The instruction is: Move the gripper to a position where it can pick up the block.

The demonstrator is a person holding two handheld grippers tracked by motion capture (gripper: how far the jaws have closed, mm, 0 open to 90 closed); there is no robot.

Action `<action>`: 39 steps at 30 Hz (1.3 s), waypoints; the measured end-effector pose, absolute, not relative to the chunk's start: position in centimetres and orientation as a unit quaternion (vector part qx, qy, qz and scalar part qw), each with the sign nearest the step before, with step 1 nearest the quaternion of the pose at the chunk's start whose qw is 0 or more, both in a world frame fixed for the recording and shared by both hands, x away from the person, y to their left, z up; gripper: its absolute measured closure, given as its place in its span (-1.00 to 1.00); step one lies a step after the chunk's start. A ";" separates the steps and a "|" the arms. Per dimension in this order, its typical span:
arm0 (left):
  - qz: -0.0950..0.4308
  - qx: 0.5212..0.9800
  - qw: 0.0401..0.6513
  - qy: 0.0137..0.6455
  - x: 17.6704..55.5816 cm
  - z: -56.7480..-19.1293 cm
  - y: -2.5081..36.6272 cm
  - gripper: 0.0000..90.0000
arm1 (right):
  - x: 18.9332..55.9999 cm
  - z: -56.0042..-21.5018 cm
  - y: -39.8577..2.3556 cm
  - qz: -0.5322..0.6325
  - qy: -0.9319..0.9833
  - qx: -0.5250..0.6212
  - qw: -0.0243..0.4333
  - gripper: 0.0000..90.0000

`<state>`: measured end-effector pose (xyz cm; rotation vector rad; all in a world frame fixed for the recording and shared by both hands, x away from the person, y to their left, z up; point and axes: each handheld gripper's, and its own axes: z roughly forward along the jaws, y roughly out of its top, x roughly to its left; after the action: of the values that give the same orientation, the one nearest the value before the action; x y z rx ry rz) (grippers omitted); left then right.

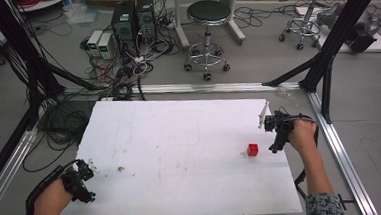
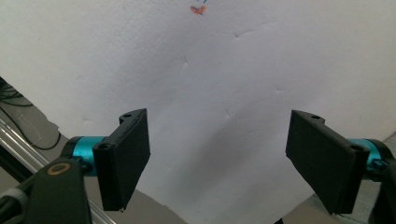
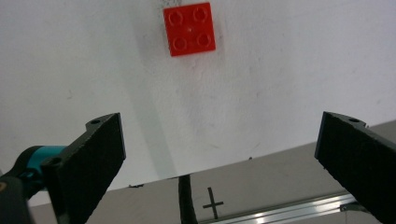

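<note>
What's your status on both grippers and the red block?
Left gripper open, empty, at near-left table edge. Right gripper open, empty, beside red block, not touching. Nothing between them.

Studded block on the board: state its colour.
Red; the studded block shows best in the right gripper view, four studs on top.

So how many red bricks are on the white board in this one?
1. A single red brick with four studs sits near the board's right side, just left of the right gripper, ahead of its open jaws in the right gripper view. Nothing seems hidden.
</note>
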<state>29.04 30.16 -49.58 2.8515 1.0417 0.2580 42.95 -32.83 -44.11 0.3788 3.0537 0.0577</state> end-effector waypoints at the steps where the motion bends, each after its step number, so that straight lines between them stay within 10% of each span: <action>1: 0.084 0.934 0.048 0.343 29.0 -49.6 30.2 -0.51 | 43.0 -44.3 -32.6 0.017 0.992 0.120 0.030 -0.98; 39: 0.085 0.933 0.051 0.345 29.0 -49.4 30.7 -0.51 | 44.1 -51.5 -27.6 -0.022 0.997 0.073 -0.012 -0.98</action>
<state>29.04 30.72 -49.40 2.8406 1.0498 0.2581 44.13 -27.55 -51.54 0.2298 3.1557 -0.0709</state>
